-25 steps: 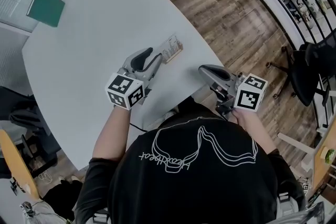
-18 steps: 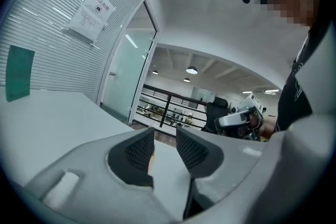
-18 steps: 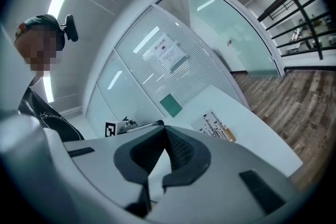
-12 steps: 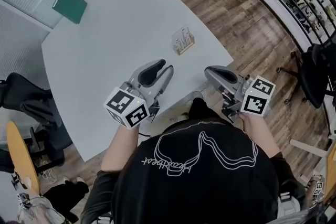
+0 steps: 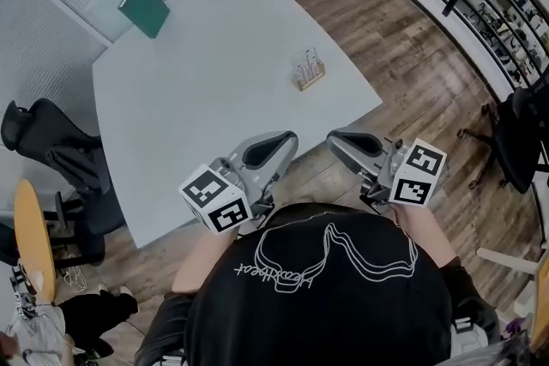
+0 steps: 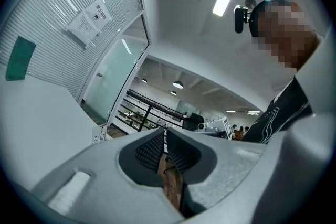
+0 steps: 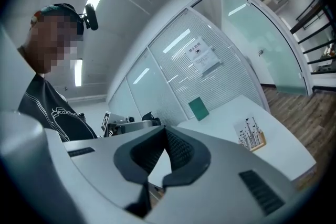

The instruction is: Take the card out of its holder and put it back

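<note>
Fingers together and empty on left gripper [image 6: 164,134], just closed, and right gripper [image 7: 164,131]; card [image 5: 306,64] stands in holder [image 5: 311,83].

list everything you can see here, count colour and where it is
table: 1, white, centre of the head view
card holder: 1, wooden, near the table's right edge
card: 1, pale with dark print, standing in the holder
book: 1, green, table's far corner
office chairs: 2, black, one left of the table, one at right
notice sheet: 1, white, on the glass wall
floor: wood planks, around the table
left gripper: grey, by the table's near edge, jaws just closed, nothing between
right gripper: grey, beside it, shut, empty
shirt: black, bottom
</note>
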